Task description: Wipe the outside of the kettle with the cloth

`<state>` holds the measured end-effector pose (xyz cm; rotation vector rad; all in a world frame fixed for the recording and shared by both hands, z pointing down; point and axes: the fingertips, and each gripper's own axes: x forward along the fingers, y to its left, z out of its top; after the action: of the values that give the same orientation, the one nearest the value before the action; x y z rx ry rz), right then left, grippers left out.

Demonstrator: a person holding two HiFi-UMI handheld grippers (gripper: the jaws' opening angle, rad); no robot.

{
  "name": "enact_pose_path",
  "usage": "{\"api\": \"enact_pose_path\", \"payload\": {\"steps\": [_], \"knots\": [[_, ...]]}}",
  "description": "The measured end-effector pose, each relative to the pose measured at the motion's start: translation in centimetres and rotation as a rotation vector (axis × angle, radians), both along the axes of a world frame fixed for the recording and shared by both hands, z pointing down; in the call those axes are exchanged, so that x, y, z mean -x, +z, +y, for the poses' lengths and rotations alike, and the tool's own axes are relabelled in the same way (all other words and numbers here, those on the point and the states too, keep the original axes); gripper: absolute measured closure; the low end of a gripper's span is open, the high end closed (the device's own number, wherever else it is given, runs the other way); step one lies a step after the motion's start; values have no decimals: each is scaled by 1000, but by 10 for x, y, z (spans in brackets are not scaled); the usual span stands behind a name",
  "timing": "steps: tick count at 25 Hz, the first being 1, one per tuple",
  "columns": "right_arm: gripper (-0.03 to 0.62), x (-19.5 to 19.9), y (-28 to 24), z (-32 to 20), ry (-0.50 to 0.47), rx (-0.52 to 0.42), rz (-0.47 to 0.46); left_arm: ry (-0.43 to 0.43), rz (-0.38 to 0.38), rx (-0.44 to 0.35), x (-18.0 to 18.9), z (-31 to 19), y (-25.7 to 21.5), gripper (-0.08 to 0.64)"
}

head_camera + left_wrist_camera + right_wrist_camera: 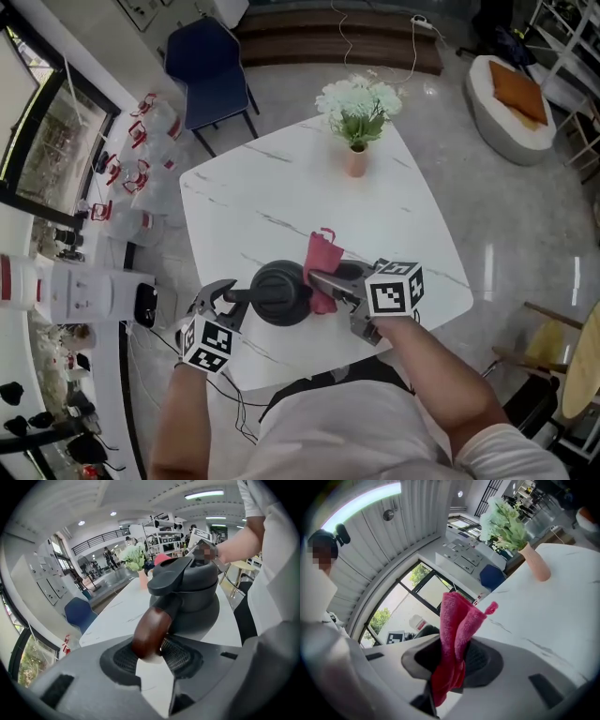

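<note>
Black kettle [281, 292] stood on a white marble surface [281, 187], fingers of the left gripper [150, 654] clamped on its brown handle [151, 630] — fingers of the right gripper [451, 660] clenched on a pink cloth [457, 620] at the kettle's side.

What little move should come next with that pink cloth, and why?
Probably press the cloth against the kettle and sweep it round the side. The right gripper is clamped on the cloth, which sits close beside the black kettle. The left gripper grips the kettle's brown handle, so the kettle looks steadied for wiping.
</note>
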<state>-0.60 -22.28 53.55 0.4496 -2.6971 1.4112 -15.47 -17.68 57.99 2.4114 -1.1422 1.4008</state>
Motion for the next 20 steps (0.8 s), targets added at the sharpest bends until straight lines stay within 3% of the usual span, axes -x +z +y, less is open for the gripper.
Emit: {"api": "enact_pose_path", "payload": {"steps": [11,20], "knots": [[472,-8,62,-4,59,57,114,110,-1,-113,-2,4,-3,412],[476,-11,114,4,62,145,280,174,-4,-178,-5,11,-6,411]]}}
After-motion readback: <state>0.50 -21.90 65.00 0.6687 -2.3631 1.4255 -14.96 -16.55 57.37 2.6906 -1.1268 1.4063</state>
